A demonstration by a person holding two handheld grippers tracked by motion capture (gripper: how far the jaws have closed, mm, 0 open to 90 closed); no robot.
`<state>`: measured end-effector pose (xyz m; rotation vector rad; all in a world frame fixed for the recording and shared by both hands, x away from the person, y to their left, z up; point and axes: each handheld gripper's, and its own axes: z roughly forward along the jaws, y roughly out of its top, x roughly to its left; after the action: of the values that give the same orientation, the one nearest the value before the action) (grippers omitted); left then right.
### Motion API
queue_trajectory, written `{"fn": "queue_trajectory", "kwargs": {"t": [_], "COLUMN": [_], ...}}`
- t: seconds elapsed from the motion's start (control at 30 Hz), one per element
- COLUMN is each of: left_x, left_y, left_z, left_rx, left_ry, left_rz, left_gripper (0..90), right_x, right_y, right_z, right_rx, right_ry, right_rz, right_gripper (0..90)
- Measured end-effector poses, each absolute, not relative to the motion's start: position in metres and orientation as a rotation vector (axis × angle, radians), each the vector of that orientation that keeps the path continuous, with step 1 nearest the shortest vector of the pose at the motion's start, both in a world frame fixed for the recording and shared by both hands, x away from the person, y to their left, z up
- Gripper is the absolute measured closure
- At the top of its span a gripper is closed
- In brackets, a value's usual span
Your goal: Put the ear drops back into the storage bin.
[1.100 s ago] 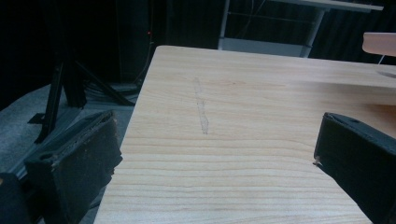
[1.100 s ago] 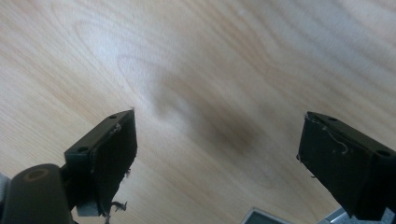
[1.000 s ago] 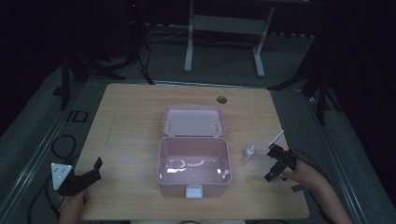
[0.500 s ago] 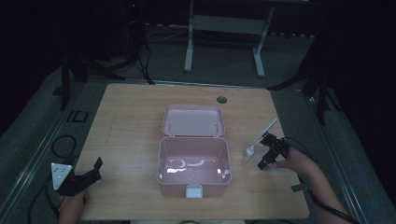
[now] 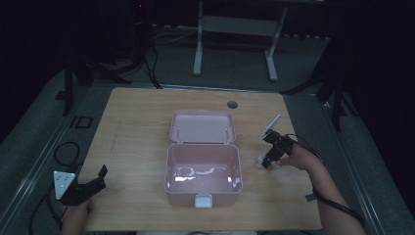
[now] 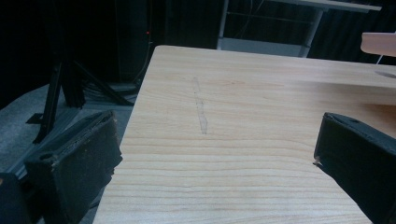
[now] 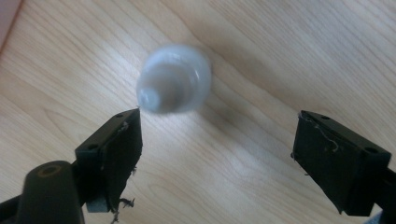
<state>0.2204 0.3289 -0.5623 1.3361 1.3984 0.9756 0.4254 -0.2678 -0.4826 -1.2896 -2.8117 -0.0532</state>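
Wooden table (image 5: 137,147) is bearing an open, empty pink box (image 5: 203,169); a small white bottle (image 7: 173,85) is standing just ahead of the spread right gripper (image 7: 219,154), while the left gripper (image 6: 210,163) is gaping too.

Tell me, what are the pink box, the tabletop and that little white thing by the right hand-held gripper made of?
The pink box looks like glossy moulded plastic: light glints on its floor. The tabletop looks like pale wood or wood laminate, with visible grain lines and a matt finish. The little white thing seems translucent, smooth plastic, but it is blurred.
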Motion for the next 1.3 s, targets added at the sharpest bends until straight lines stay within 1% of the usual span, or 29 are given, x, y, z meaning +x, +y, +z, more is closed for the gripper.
{"fn": "queue_trajectory", "kwargs": {"t": [0.17,0.2,0.27,0.33,0.4,0.43,0.5,0.53,0.6,0.63,0.7,0.77,0.9,1.17,1.3], "left_x": [0.221,0.220,0.220,0.220,0.220,0.220,0.221,0.221,0.221,0.221,0.221,0.221,0.221,0.221,0.221], "left_y": [0.329,0.329,0.329,0.329,0.329,0.329,0.329,0.329,0.329,0.329,0.329,0.329,0.329,0.329,0.329], "left_z": [-0.562,-0.562,-0.562,-0.562,-0.562,-0.562,-0.562,-0.562,-0.562,-0.562,-0.562,-0.562,-0.562,-0.562,-0.562], "left_rx": [1.337,1.337,1.337,1.336,1.337,1.337,1.337,1.338,1.337,1.337,1.337,1.338,1.337,1.337,1.339], "left_ry": [1.398,1.397,1.397,1.397,1.396,1.397,1.397,1.396,1.397,1.396,1.396,1.396,1.397,1.398,1.399], "left_rz": [0.976,0.975,0.976,0.975,0.975,0.975,0.974,0.974,0.974,0.974,0.974,0.975,0.975,0.976,0.976], "left_gripper": [0.5,0.5,0.5,0.5,0.5,0.5,0.5,0.5,0.5,0.5,0.5,0.5,0.5,0.5,0.5], "right_x": [0.430,0.432,0.433,0.434,0.435,0.435,0.436,0.436,0.437,0.437,0.438,0.438,0.437,0.434,0.426], "right_y": [-0.260,-0.256,-0.251,-0.246,-0.244,-0.242,-0.241,-0.240,-0.239,-0.238,-0.238,-0.237,-0.235,-0.237,-0.240], "right_z": [-0.487,-0.492,-0.496,-0.500,-0.502,-0.503,-0.505,-0.506,-0.507,-0.508,-0.509,-0.510,-0.507,-0.500,-0.496], "right_rx": [-1.275,-1.265,-1.249,-1.234,-1.232,-1.225,-1.218,-1.220,-1.219,-1.216,-1.225,-1.217,-1.191,-1.109,-0.971], "right_ry": [-2.790,-2.789,-2.784,-2.783,-2.775,-2.772,-2.773,-2.766,-2.764,-2.765,-2.763,-2.756,-2.787,-2.867,-2.941], "right_rz": [-0.048,-0.030,-0.016,-0.010,-0.004,0.003,0.024,0.025,0.031,0.041,0.050,0.061,0.082,0.108,0.118], "right_gripper": [16.1,18.2,19.6,23.5,30.4,31.6,37.5,37.8,44.8,45.9,53.3,55.6,59.2,59.4,59.4]}}
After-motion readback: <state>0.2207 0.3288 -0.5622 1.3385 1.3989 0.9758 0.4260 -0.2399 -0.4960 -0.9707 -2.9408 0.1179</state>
